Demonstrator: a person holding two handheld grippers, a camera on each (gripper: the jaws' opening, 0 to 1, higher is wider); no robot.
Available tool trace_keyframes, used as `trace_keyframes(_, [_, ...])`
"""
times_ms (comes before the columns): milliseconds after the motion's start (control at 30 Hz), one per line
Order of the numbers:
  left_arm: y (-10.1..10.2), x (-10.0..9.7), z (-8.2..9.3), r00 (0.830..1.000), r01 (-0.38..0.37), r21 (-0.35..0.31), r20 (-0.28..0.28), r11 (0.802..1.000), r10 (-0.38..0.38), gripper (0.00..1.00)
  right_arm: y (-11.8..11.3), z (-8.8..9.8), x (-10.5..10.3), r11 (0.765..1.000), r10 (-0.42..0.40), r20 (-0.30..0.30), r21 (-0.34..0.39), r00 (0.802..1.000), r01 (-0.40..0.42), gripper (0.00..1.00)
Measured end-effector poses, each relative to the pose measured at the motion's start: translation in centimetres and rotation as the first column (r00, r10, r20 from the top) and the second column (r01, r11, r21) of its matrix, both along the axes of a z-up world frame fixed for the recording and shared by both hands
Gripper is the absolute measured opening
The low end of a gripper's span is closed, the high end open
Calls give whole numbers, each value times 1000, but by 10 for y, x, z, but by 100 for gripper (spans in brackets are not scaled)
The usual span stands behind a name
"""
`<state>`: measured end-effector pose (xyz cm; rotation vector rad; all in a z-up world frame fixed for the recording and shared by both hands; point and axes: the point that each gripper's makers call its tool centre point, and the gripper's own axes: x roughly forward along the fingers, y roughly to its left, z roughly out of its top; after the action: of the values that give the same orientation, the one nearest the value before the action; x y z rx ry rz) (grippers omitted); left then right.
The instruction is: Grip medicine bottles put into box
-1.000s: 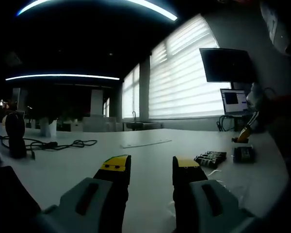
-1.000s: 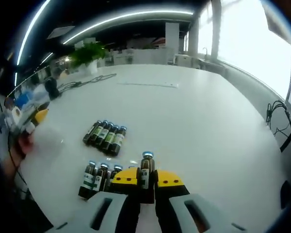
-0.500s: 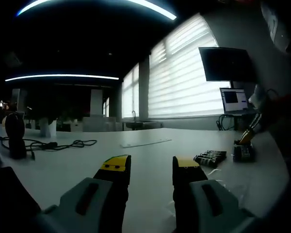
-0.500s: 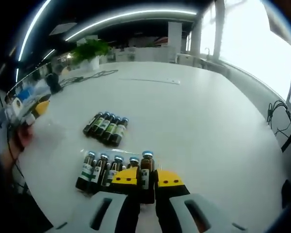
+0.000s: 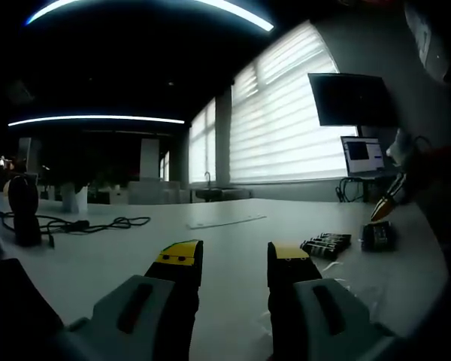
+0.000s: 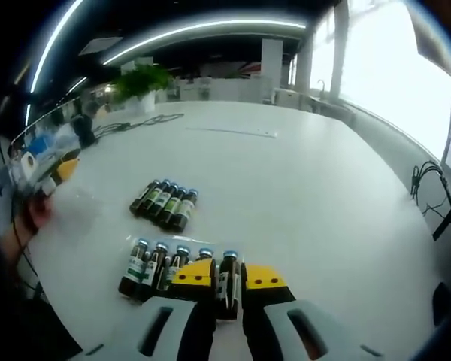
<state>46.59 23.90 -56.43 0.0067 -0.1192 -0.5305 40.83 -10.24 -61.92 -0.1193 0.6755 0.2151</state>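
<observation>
My right tongs (image 6: 228, 277) have come down, clamped on a bottle (image 6: 228, 272) now at the end of the near row (image 6: 159, 265) by my table edge, ready to release. My left tongs (image 5: 233, 257) stay apart, idle over the table (image 5: 233, 233).

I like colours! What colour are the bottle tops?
Blue caps on dark brown bottles, clearest in the right gripper view.

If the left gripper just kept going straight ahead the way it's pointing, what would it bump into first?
Probably nothing soon. The left gripper is open and points across bare white table. The flat strip lies roughly ahead on the tabletop, though depth is hard to judge.
</observation>
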Motion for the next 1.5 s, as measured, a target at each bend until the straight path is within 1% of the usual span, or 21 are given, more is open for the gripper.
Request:
trace_keyframes(300, [0,0,0,1000,0,1,0,1000,0,27,-3,-3,-12,1000,-3,-2,5,1000,3,0])
trace_keyframes(433, [0,0,0,1000,2,3,-1,1000,-2,27,-4,-5,-15,1000,6,-3,-5,1000,-6,0])
trace_keyframes(600, [-1,0,-1,1000,2,5,-2,1000,-2,27,-2,-11,-18,998,41,-7,-41,999,-41,0])
trace_keyframes(633, [-1,0,-1,1000,2,6,-2,1000,-2,27,-2,-10,-16,999,37,16,-34,999,-36,0])
trace_keyframes(667, [-1,0,-1,1000,2,7,-2,1000,-2,27,-4,-11,-18,999,34,4,-35,999,-34,0])
trace_keyframes(733, [-1,0,-1,1000,2,7,-2,1000,-2,27,-4,-11,-18,999,22,7,-23,1000,-22,0])
trace_keyframes(867, [-1,0,-1,1000,2,9,-2,1000,-2,27,-4,-12,-18,999,21,16,-27,1000,-21,0])
trace_keyframes(1033, [-1,0,-1,1000,1,9,-1,1000,-1,27,-3,-11,-17,999,23,7,-25,1000,-23,0])
trace_keyframes(1067, [-1,0,-1,1000,0,9,-1,1000,0,27,-2,-10,-17,999,26,10,-24,1000,-26,1])
trace_keyframes(1167, [0,0,-1,1000,-2,9,-1,1000,2,27,7,-6,-14,999,39,16,0,999,-39,9])
trace_keyframes(1267, [0,0,-1,1000,-1,8,0,1000,1,27,16,-5,-13,999,52,23,-1,998,-52,14])
trace_keyframes(1333, [0,0,0,1000,1,5,1,1000,-1,27,27,-4,-12,998,60,29,13,998,-60,18])
trace_keyframes(1400, [0,-1,0,1000,3,2,1,1000,-3,27,37,-6,-11,998,58,21,32,998,-59,20])
trace_keyframes(1467, [-1,-1,1,1000,6,-1,2,1000,-6,27,42,-12,-13,998,65,-6,17,998,-65,23])
trace_keyframes(1500, [-1,-1,1,1000,9,-4,2,1000,-9,27,43,-13,-13,998,66,-8,7,998,-66,23])
